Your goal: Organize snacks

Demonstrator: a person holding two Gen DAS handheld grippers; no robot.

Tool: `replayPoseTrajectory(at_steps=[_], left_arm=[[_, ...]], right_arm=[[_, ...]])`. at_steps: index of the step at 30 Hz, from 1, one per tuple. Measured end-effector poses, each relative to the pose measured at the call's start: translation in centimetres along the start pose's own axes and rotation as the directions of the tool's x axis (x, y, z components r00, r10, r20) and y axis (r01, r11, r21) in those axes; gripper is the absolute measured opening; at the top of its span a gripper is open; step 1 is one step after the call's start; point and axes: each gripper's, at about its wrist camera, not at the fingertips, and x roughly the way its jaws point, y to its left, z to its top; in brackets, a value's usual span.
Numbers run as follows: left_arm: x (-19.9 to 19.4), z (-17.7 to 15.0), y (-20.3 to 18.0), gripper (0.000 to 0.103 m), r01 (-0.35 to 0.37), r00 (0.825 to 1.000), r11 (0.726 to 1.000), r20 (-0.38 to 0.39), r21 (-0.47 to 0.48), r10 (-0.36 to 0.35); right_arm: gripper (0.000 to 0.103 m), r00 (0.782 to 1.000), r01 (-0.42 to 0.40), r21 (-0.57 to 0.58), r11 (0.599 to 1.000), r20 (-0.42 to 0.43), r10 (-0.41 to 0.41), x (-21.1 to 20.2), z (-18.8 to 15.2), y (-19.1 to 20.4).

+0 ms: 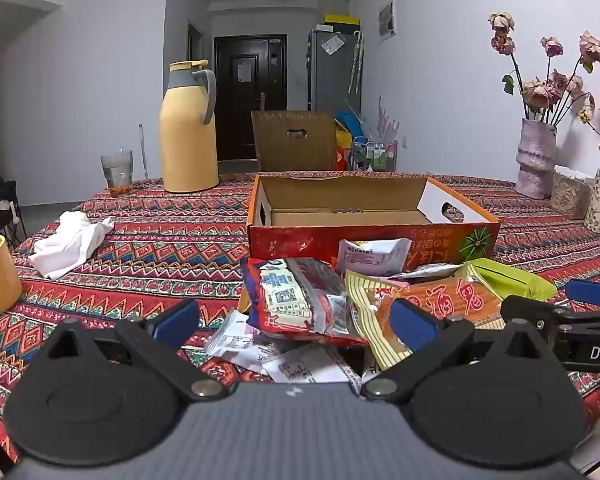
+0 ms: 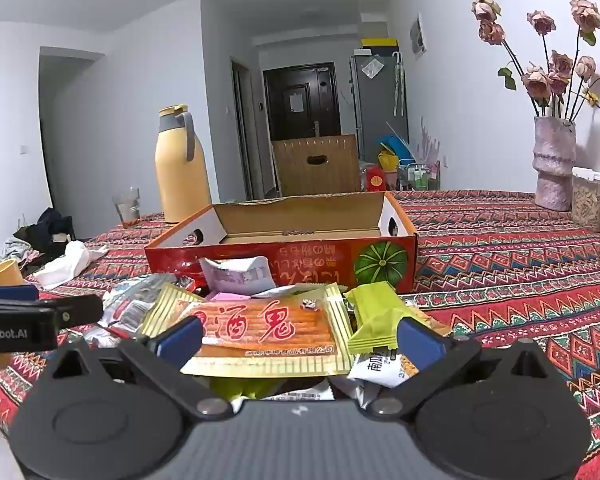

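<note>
The left gripper (image 1: 296, 322) stands spread wide, holding nothing, with a crinkly red noodle packet (image 1: 300, 300) lying between and just beyond its blue pads. The right gripper (image 2: 300, 338) is likewise parted and empty, a flat glossy orange snack bag (image 2: 266, 330) between its fingers and a folded green packet (image 2: 378, 320) to the right. Farther off sits a shallow cardboard box (image 1: 374, 236) on the woven patterned tablecloth (image 1: 160, 248).
</note>
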Motion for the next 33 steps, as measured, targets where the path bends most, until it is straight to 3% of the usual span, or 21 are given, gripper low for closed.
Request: replayPoseTrajectory(at_steps=[33], left_arm=[[0.5,-1.2,0.3,0.103,0.006,1.0,1.0,-0.024,-0.021,-0.006]], right_arm=[[0.103,0.999,0.036,-0.011,0.999,-0.028,-0.036,0.6,-0.5,-0.2]])
